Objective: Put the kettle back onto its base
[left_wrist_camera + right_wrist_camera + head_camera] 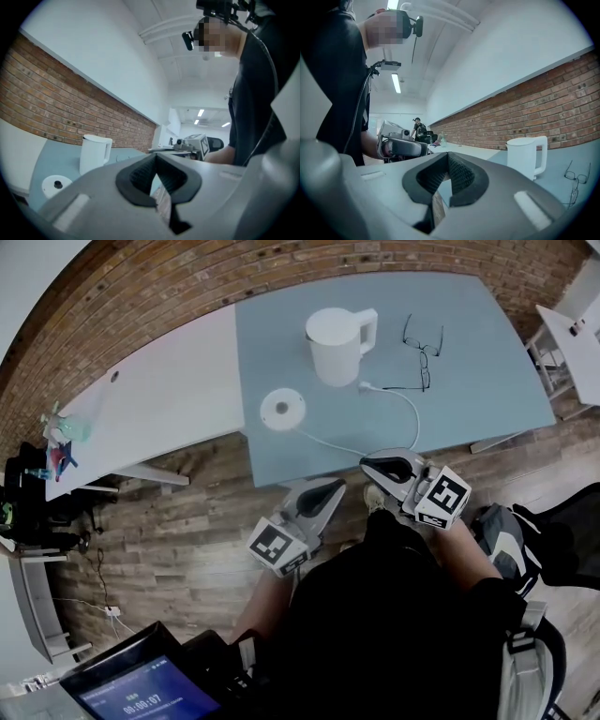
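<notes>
White kettle [339, 345] upright on the blue-grey table [487, 371], lid on, handle toward a pair of glasses [422, 357], off its round white base [282, 410] and near it, the base closer to the table's front edge with a white cord [398, 401] looping from it across the tabletop. Left gripper [333, 487] and right gripper [370, 465] side by side over the wooden floor [187, 512], just short of that front edge and well apart from the kettle. Both sets of jaws closed tip to tip, nothing between them.

Cord [389, 392] and glasses [424, 352] just beside kettle [337, 345]
</notes>
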Demonstrator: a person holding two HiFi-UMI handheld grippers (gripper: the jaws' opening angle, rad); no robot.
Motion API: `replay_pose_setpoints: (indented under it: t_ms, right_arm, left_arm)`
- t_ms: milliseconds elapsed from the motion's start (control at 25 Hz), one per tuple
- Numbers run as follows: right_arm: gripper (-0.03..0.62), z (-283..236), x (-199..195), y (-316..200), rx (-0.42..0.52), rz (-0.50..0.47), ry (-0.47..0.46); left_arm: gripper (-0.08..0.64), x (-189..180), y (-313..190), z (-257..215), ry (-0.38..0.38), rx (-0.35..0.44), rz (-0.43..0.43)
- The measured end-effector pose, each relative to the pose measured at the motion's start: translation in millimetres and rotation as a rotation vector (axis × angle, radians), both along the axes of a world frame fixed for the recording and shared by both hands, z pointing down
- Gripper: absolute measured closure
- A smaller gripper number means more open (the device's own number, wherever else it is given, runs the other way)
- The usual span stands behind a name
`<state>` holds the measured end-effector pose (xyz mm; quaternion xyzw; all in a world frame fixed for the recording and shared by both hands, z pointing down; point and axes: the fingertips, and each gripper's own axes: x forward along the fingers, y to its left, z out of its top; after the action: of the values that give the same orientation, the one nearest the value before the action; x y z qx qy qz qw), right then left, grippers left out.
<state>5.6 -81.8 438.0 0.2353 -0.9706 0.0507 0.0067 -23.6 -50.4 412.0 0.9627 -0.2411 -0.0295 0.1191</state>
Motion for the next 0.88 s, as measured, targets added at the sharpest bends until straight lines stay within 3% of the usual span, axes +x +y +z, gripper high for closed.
replay_pose_setpoints:
  t_ms: [600, 880]
  right_arm:
    - [0.586, -9, 36, -111, 0.027, -0.071, 0.025]
    - [0.586, -2, 64, -146, 0.029, -0.101, 0.036]
  left_arm:
    - [0.556, 20, -111, 3, -0.03, -0.003, -0.114]
    - [0.555, 48, -150, -8, -0.025, 0.01, -0.152]
